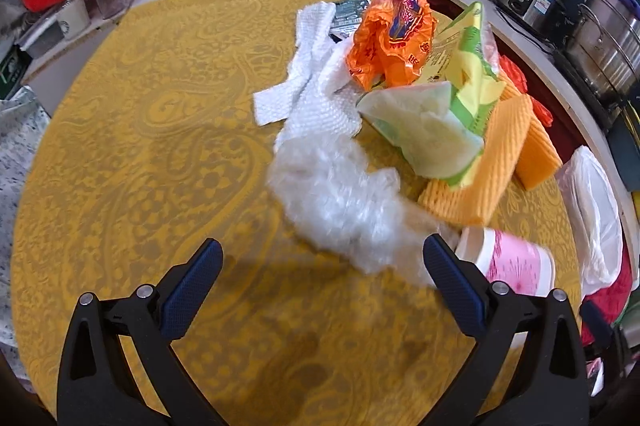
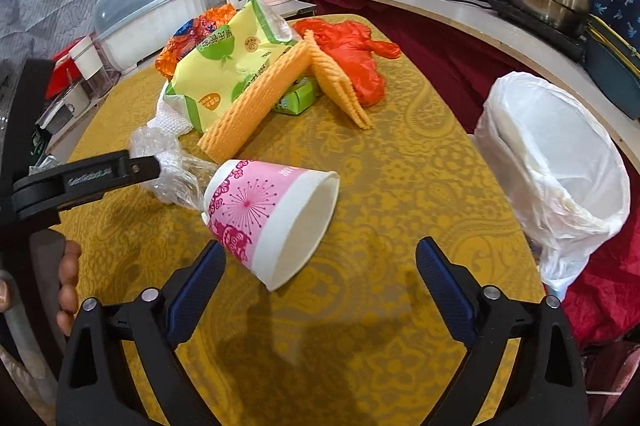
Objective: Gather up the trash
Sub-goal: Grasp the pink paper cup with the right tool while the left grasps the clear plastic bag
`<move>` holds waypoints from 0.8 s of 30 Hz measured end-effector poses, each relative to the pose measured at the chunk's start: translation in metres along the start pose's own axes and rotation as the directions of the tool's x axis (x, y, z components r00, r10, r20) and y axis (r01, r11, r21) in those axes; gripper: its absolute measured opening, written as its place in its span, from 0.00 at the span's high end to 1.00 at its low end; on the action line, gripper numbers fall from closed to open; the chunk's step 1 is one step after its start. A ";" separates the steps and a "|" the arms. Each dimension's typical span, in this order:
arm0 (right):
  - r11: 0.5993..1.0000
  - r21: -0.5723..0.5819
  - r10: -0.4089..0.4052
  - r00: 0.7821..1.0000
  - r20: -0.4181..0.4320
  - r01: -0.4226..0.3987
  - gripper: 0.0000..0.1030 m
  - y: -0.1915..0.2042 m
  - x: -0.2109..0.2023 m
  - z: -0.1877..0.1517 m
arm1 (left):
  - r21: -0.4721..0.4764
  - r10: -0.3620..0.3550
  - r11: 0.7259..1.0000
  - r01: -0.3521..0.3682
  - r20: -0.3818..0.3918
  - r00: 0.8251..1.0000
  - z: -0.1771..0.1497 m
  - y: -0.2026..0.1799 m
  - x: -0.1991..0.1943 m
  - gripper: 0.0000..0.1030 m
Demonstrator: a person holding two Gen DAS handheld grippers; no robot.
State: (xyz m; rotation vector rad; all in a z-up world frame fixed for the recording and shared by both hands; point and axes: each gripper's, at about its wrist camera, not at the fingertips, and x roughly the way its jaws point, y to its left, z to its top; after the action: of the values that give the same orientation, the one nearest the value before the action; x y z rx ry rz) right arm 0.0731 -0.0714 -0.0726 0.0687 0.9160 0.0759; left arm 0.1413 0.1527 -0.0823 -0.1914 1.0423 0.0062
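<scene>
Nearest the right tongs, whose jaws stand wide with nothing pressed between them, lies the paper cup, pink-printed and tipped on its side on the yellow patterned surface, its open mouth turned toward the tongs. It looks light and thin-walled, so a hard squeeze would likely crush it; pinching across the rim, one pad inside and one outside, seems the surest hold. The left tongs are wide as well and hold nothing; between their tips and just ahead sits a crumpled wad of clear plastic film, touching the base of the cup. That film should be almost weightless, soft and slippery, best gathered where it bunches thickest. Beyond it trails a strip of white paper towel, limp and easy to tear. Farther on is a loose heap: an orange sponge cloth leaning on a yellow-green tissue packet, a small green carton tucked under the cloth, a crinkly orange snack wrapper, and a red plastic bag at the back. All look light and pliable. Off the right edge of the surface stands the bin lined with a white bag, mouth open
</scene>
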 end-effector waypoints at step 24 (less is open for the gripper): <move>0.988 -0.046 0.147 0.988 -0.040 -0.148 0.97 0.020 0.017 0.002 | 0.111 -0.062 0.992 0.062 0.001 0.998 -0.015 -0.031 0.001 0.63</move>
State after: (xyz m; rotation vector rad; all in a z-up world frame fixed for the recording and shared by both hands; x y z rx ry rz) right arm 0.0845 -0.0495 -0.0833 0.0901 0.9440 0.2375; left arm 0.1319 0.1200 -0.0853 -0.1222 1.0286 -0.1075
